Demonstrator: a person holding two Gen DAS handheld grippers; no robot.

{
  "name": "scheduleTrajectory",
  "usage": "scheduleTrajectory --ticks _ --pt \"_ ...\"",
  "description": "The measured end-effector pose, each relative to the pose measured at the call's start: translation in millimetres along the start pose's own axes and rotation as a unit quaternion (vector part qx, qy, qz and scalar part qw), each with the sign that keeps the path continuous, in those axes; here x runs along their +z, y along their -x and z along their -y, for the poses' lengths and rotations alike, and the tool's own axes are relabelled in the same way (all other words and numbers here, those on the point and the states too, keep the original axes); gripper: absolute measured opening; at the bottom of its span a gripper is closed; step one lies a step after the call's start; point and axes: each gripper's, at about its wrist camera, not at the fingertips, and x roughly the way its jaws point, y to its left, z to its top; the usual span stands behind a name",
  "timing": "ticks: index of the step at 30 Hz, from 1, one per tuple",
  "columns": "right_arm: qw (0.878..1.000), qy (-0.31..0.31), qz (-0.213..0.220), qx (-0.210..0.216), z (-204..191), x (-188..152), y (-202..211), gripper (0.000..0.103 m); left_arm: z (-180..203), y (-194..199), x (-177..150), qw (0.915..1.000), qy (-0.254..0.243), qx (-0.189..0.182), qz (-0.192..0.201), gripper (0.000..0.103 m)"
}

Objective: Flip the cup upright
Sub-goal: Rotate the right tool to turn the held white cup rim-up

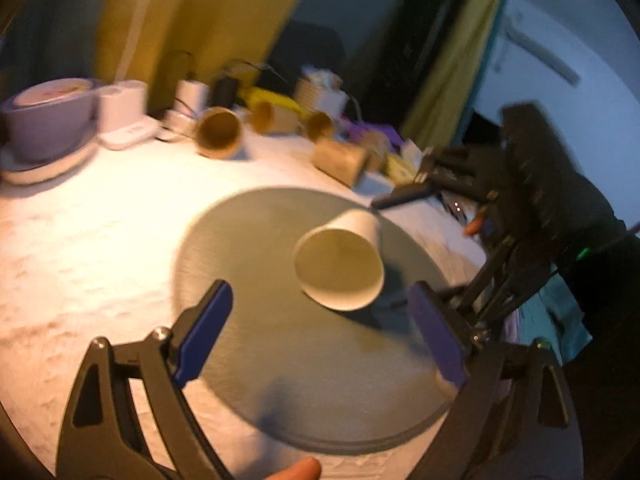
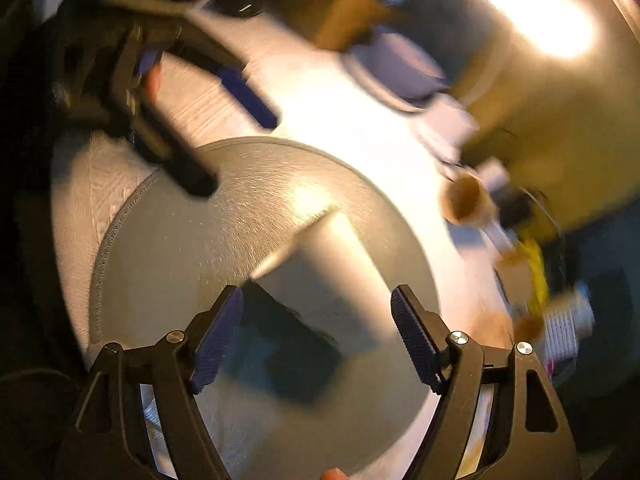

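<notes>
A white paper cup (image 1: 340, 258) lies on its side on a round grey mat (image 1: 280, 360), its open mouth facing my left gripper. My left gripper (image 1: 322, 304) is open and empty, its blue pads just short of the cup's rim. In the right wrist view the cup (image 2: 332, 276) lies tilted on the mat (image 2: 168, 248), its base end between the tips of my open right gripper (image 2: 316, 306). The pads do not touch it. The right gripper shows in the left wrist view (image 1: 404, 198) beyond the cup. The left gripper shows in the right wrist view (image 2: 232, 140) at upper left.
Several brown paper cups (image 1: 218, 132) lie on their sides at the back of the white table (image 1: 80, 240). A grey bowl on a plate (image 1: 44, 120) stands at back left beside white boxes (image 1: 122, 114). Clutter lines the back right. Yellow curtains (image 1: 192, 20) hang behind.
</notes>
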Motion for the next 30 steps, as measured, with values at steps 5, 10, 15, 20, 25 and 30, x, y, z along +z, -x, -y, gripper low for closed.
scheduleTrajectory --ticks 5,10,15,20,25,30 --pt "1.0 0.006 -0.029 0.002 7.5 13.0 -24.4 0.079 -24.9 21.3 -2.6 0.9984 0.043 0.02 0.032 0.091" --pt "0.997 0.025 -0.072 0.013 1.7 25.5 -41.9 0.079 -33.6 11.9 -9.5 0.9974 0.051 0.051 -0.002 0.091" --pt "0.993 0.033 -0.107 0.023 3.0 36.9 -49.7 0.079 -24.0 8.7 -18.3 0.9981 0.028 0.051 -0.019 0.091" --pt "0.99 0.033 -0.13 0.037 7.0 47.2 -55.8 0.079 -20.0 5.1 -22.1 0.9979 0.021 0.054 -0.029 0.091" --pt "0.987 0.041 -0.151 0.044 3.6 52.1 -61.7 0.074 -13.2 6.3 -23.0 0.9978 0.007 0.059 -0.029 0.091" --pt "0.987 0.026 -0.151 0.038 6.0 49.6 -60.0 0.069 -14.8 7.7 -21.7 0.9979 0.007 0.058 -0.027 0.091"
